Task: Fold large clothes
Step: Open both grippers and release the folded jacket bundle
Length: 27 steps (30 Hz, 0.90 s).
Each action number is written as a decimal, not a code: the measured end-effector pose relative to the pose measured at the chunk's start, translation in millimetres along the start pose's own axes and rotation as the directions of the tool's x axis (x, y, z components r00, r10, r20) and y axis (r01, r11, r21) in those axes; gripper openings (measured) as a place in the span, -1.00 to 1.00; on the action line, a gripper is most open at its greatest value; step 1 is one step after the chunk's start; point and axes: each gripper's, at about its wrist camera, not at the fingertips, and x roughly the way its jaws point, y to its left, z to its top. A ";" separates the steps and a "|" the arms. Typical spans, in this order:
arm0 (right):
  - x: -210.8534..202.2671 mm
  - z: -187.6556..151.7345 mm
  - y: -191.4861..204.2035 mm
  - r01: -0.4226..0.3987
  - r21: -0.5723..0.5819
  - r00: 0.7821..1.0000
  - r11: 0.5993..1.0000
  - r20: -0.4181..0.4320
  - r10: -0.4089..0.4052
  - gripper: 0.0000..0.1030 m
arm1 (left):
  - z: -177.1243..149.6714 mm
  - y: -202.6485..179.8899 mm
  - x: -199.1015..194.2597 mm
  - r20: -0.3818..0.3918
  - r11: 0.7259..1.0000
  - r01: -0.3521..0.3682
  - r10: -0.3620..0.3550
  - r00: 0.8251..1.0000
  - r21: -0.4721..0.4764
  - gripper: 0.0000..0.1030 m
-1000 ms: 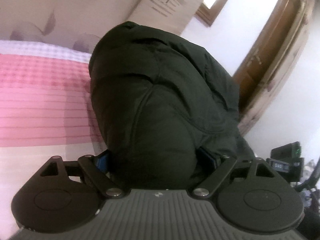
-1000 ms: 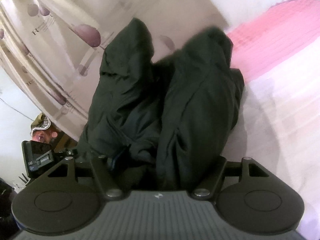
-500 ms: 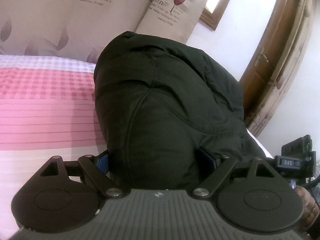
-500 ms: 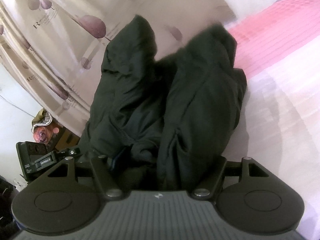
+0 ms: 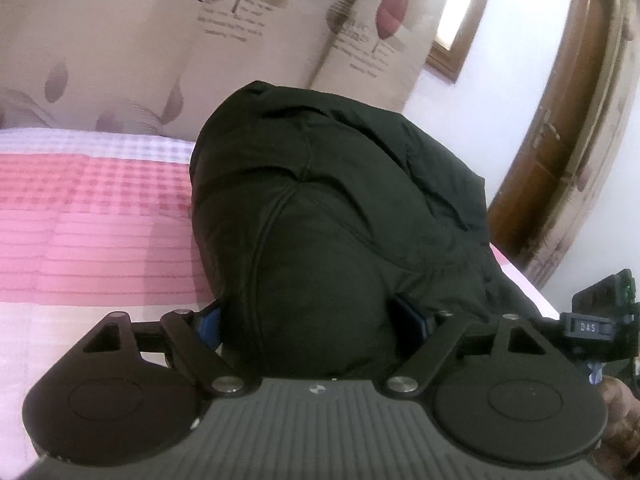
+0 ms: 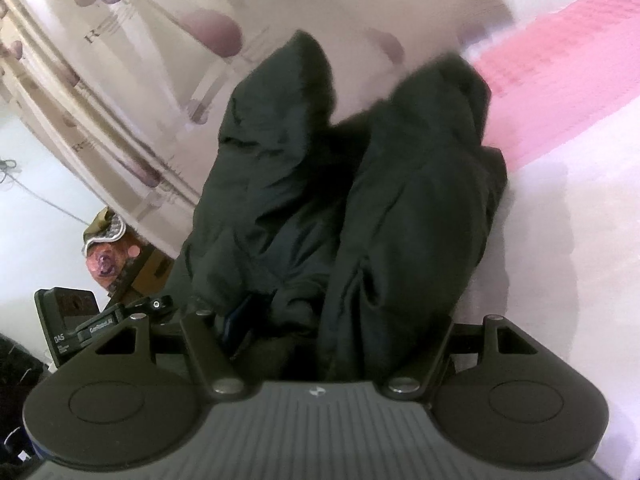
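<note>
Since a second ago the left view is tilted upward; more patterned beige curtain [image 5: 248, 32] is seen at 12 o'clock. The bulky black padded jacket [image 5: 320, 220] is held over the pink-striped bedspread [image 5: 80, 240], clamped by left gripper [image 5: 316, 320] and right gripper [image 6: 340, 332].

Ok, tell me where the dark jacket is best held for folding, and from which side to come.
Grip the dark jacket at its bunched near edge, coming in level from the near side of the bed. Both grips already show this: the left hand-held gripper pinches one thick padded roll, and the right hand-held gripper holds gathered folds. The fabric looks puffy, so a deep bite probably slips less.
</note>
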 end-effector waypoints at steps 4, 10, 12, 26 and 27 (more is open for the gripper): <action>8.3 -1.6 9.7 -0.033 -0.020 0.999 0.999 -0.012 0.033 0.34 | -0.5 5.2 -18.6 0.017 1.000 -0.024 0.025 1.000 -0.013 0.54; 14.4 -13.5 20.9 -0.087 -0.040 0.996 0.995 -0.023 0.086 0.34 | -12.6 13.0 -47.8 0.033 0.998 -0.045 0.047 0.998 -0.040 0.54; 15.0 -18.5 20.8 -0.088 -0.044 0.996 0.995 -0.029 0.087 0.34 | -19.2 16.2 -53.0 0.036 0.998 -0.045 0.047 0.998 -0.048 0.54; 26.1 -32.7 13.2 0.114 -0.138 0.993 0.984 0.007 -0.114 0.90 | -53.2 -8.8 -64.6 0.237 0.963 -0.256 0.229 0.944 0.089 1.00; 26.1 -34.2 15.5 0.135 -0.163 0.991 0.977 0.017 -0.134 0.96 | -52.1 -11.6 -65.8 0.247 0.957 -0.275 0.245 0.938 0.094 1.00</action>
